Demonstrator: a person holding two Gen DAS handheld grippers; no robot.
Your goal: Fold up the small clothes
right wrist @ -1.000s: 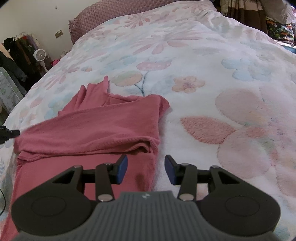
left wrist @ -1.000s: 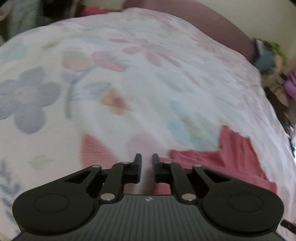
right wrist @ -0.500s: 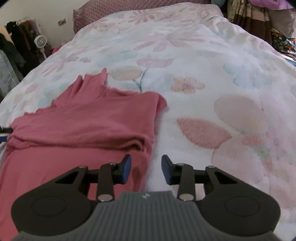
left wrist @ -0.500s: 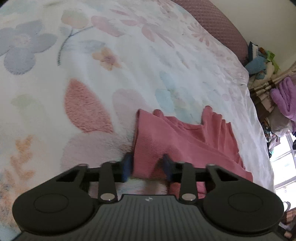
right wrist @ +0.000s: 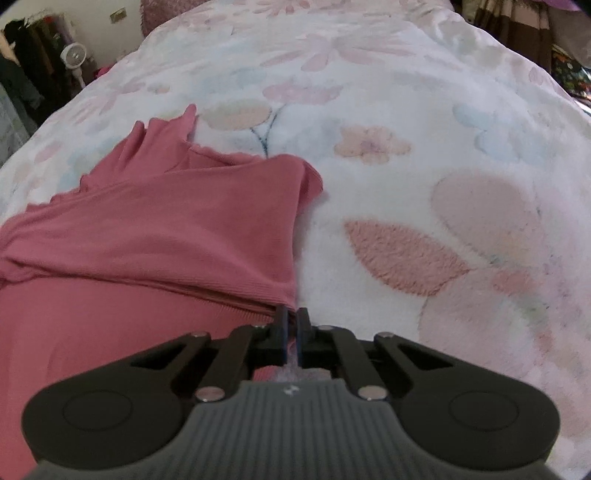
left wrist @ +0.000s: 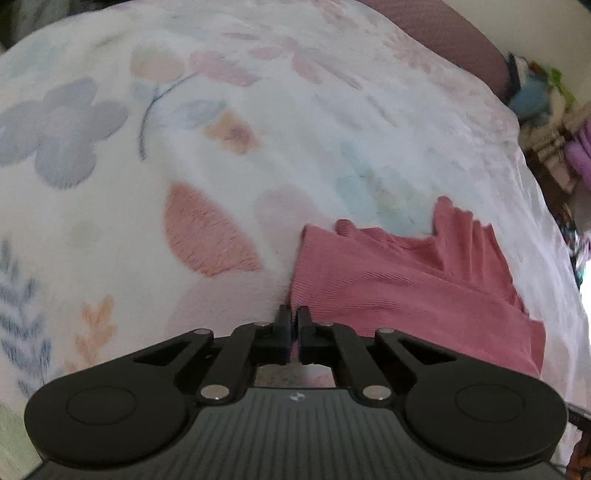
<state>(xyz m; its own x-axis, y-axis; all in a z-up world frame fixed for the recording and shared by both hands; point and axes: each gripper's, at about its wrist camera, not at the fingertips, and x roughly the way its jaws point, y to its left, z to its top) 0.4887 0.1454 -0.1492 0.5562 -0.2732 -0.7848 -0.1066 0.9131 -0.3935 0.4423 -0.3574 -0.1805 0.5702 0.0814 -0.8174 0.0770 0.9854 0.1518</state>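
A pink ribbed garment (left wrist: pixel 406 288) lies partly folded on a floral blanket (left wrist: pixel 184 155). In the left wrist view my left gripper (left wrist: pixel 294 314) is shut on the garment's near left edge. In the right wrist view the same pink garment (right wrist: pixel 155 236) spreads to the left, with a folded layer on top. My right gripper (right wrist: pixel 291 314) is shut on the garment's near right edge, where the folded layer ends. The pinched cloth shows between both pairs of pads.
The floral blanket (right wrist: pixel 443 147) covers the whole bed. A mauve pillow (left wrist: pixel 443 33) lies at the far end. Clutter and toys (left wrist: pixel 535 96) stand beside the bed. A fan and hanging clothes (right wrist: pixel 44 70) stand off the bed's far left.
Both grippers have closed from open onto edges of the pink garment. The left gripper's view has tilted back up over the bed.
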